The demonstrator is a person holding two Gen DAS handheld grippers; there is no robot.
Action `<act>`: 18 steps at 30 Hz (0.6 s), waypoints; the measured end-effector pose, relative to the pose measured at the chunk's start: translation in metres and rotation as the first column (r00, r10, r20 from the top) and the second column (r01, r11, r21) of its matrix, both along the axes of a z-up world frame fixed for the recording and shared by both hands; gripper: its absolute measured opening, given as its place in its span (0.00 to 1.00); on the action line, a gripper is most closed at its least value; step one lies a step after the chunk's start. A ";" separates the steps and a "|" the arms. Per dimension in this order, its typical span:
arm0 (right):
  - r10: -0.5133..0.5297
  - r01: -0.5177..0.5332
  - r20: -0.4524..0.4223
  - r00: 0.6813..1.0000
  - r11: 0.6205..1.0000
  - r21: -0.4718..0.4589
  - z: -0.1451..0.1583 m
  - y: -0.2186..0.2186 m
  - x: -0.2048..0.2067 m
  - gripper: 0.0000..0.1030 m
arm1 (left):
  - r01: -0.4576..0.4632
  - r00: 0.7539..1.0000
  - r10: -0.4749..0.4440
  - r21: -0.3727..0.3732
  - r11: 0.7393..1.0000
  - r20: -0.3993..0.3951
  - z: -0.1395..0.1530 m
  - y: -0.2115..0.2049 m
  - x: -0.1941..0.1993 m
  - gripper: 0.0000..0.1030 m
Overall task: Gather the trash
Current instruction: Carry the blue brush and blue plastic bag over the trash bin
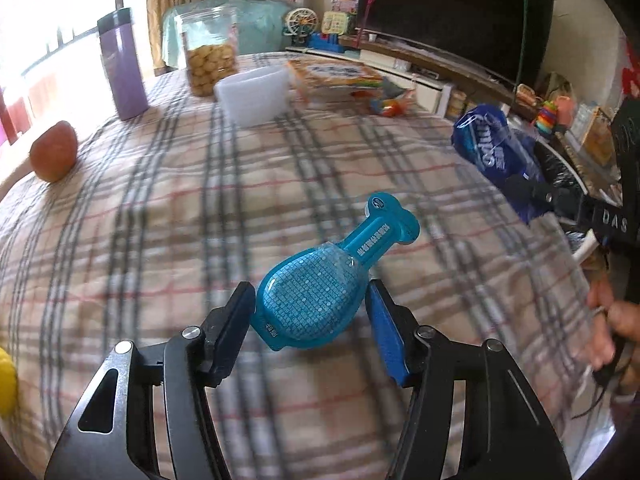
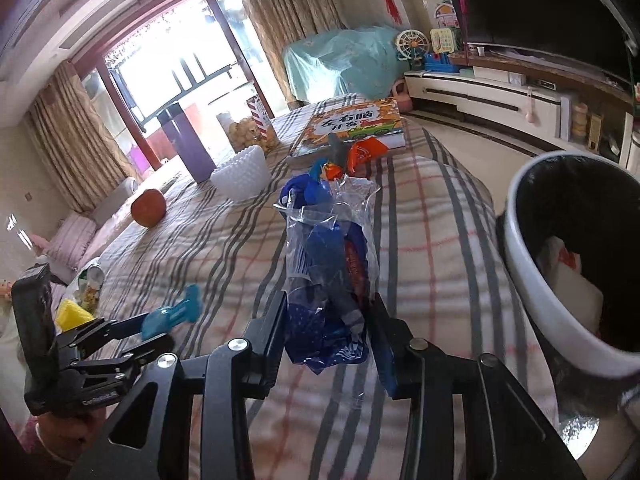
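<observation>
blue wrapper (image 2: pixel 326 292) between right gripper (image 2: pixel 330 344) jaws

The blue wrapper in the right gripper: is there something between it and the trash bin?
Nothing visible. The right gripper holds the blue wrapper above the plaid tablecloth. The trash bin stands just beside the table's edge, mouth open toward the gripper. The orange packet and the book lie farther back, off that path.

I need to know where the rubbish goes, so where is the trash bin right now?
The trash bin stands at the right edge of the right wrist view, beside the plaid-covered table and just right of the blue wrapper between the right gripper fingers.
</observation>
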State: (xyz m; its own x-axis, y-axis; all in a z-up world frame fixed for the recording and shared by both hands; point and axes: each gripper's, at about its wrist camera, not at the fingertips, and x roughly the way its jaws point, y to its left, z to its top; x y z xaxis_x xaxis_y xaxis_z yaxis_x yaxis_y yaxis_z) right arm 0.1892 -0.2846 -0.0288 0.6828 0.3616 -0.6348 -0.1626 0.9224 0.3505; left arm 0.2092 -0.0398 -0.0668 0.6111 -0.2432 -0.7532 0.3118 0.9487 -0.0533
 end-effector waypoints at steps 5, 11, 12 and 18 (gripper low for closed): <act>-0.016 0.016 0.005 1.000 1.000 0.009 0.005 -0.011 -0.019 0.38 | 0.039 0.999 -0.039 -0.019 0.999 0.007 0.006 -0.031 -0.008 0.56; -0.041 0.041 0.008 0.999 0.999 0.019 0.008 -0.026 -0.040 0.38 | 0.088 0.996 -0.088 -0.004 0.996 0.026 0.011 -0.063 -0.018 0.56; -0.045 0.044 0.010 0.999 0.999 0.022 0.009 -0.027 -0.043 0.38 | 0.093 0.995 -0.092 -0.003 0.996 0.027 0.011 -0.066 -0.020 0.56; -0.072 0.072 0.015 0.997 0.997 0.037 0.009 -0.041 -0.057 0.38 | 0.122 0.992 -0.122 -0.003 0.993 0.030 0.015 -0.084 -0.025 0.55</act>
